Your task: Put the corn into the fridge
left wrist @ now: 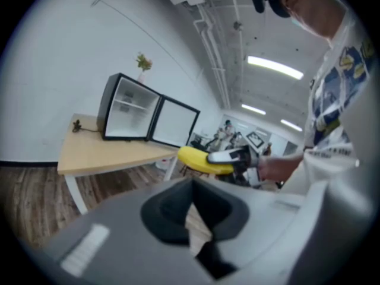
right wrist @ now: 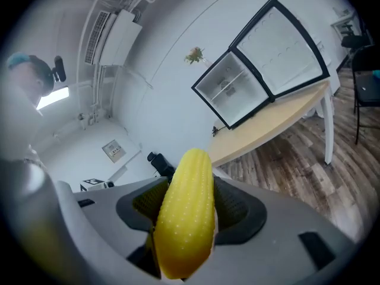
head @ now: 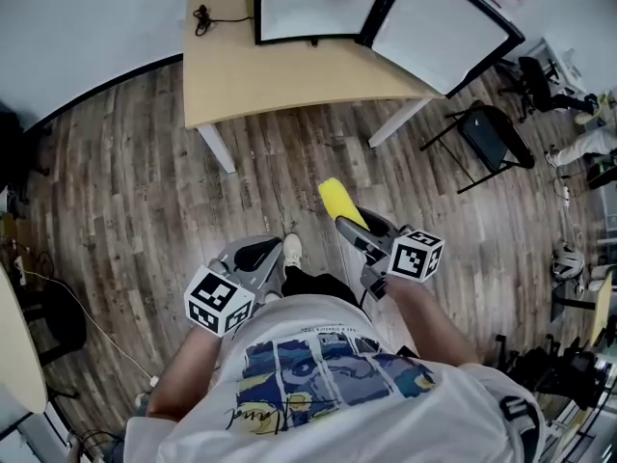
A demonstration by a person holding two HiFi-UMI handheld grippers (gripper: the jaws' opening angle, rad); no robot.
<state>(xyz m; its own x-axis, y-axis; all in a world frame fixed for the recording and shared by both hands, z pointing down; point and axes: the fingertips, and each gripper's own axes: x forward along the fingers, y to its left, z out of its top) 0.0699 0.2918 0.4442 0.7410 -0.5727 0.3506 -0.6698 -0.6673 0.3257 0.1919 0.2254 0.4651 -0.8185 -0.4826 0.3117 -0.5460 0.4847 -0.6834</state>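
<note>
A yellow corn cob [head: 339,201] sticks forward out of my right gripper [head: 355,228], which is shut on it. In the right gripper view the corn [right wrist: 187,212] fills the space between the dark pads [right wrist: 237,209]. My left gripper [head: 258,257] hangs beside it at the left, shut with nothing in it; its jaws [left wrist: 190,218] meet. The small black fridge [head: 318,3] stands on the wooden table [head: 280,75] ahead, its door [head: 439,27] swung wide open to the right. The left gripper view shows the corn [left wrist: 202,160] and the fridge [left wrist: 127,108] beyond it.
I stand on wood-plank floor about a step back from the table. A black cable [head: 202,15] lies on the table's left corner. A black folding chair [head: 492,138] stands right of the table, with more chairs and equipment [head: 569,258] further right.
</note>
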